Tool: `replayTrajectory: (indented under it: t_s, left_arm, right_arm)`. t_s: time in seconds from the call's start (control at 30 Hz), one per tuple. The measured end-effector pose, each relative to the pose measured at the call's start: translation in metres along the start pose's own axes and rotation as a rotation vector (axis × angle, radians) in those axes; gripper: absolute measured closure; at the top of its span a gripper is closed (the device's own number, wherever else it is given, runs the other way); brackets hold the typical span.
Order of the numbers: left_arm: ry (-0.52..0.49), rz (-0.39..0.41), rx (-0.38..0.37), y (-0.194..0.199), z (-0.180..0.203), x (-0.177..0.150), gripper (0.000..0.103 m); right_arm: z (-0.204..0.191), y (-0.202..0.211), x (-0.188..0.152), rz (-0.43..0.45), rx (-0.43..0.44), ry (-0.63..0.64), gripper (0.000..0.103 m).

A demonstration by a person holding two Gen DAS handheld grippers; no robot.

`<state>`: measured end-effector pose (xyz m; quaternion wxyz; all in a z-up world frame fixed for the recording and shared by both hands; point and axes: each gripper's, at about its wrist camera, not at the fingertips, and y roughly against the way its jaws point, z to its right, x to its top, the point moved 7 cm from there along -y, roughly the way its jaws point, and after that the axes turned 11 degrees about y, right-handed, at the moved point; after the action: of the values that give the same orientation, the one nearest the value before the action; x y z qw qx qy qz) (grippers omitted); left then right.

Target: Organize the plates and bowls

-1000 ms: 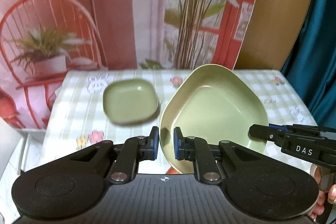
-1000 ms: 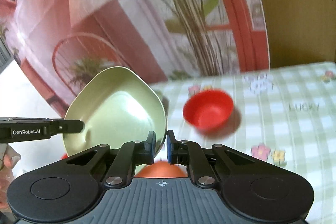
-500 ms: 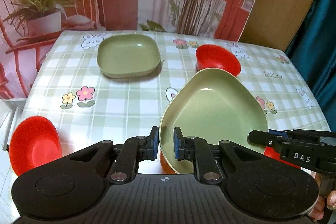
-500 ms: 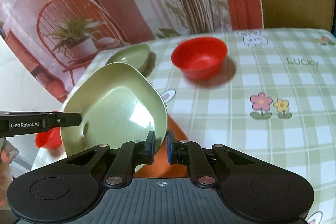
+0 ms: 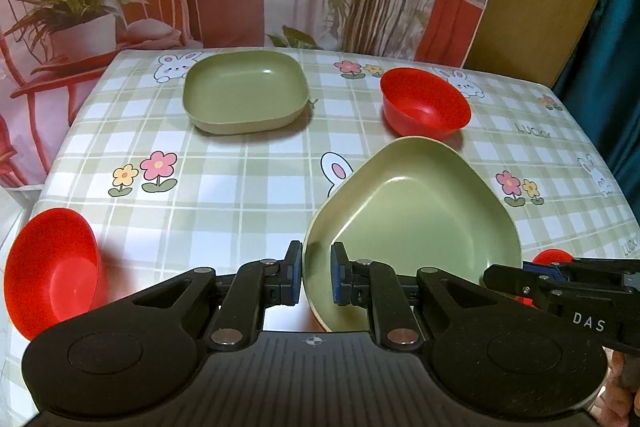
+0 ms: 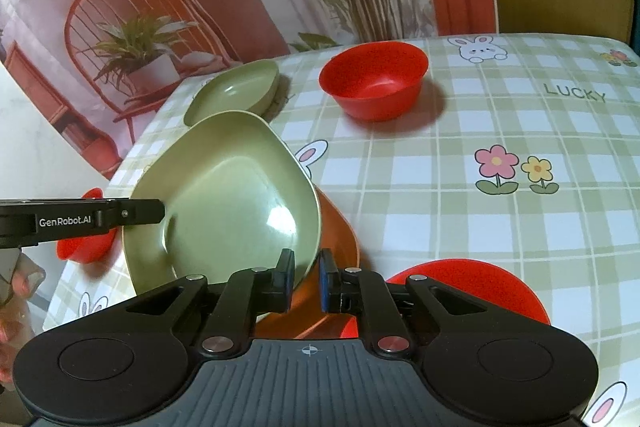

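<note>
Left gripper [image 5: 314, 274]: fingers [image 5: 293, 279] closed on the near rim of the held green plate [image 5: 416, 219], which is tilted above the counter [image 5: 240, 187]. Right gripper [image 6: 305, 279]: fingers [image 6: 286, 277] clamp the same plate's opposite rim. An orange dish [image 6: 340, 239] lies directly under the held plate. Beyond the held plate stand a far red bowl [image 5: 424, 105] and, to its left, a second green plate [image 5: 246, 91]. A left red bowl [image 5: 50, 271] sits at the counter's near-left edge; a near red bowl [image 6: 472, 291] lies beside the right gripper.
</note>
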<state>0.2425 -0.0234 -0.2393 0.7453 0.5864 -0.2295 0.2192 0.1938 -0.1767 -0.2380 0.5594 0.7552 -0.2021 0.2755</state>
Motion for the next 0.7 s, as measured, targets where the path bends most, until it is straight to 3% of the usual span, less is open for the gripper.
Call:
replayTrajectory:
  t_s: [0.23, 0.7]
  left_arm:
    - [0.044, 0.005, -0.013, -0.0024, 0.0012, -0.0039, 0.087]
    - [0.023, 0.013, -0.012, -0.0081, 0.0039, -0.0048, 0.087]
  right_arm:
    - [0.0056, -0.0016, -0.0072, -0.006, -0.004, -0.010, 0.091]
    - [0.0083, 0.0010, -0.0068, 0.014, -0.011, -0.005, 0.091]
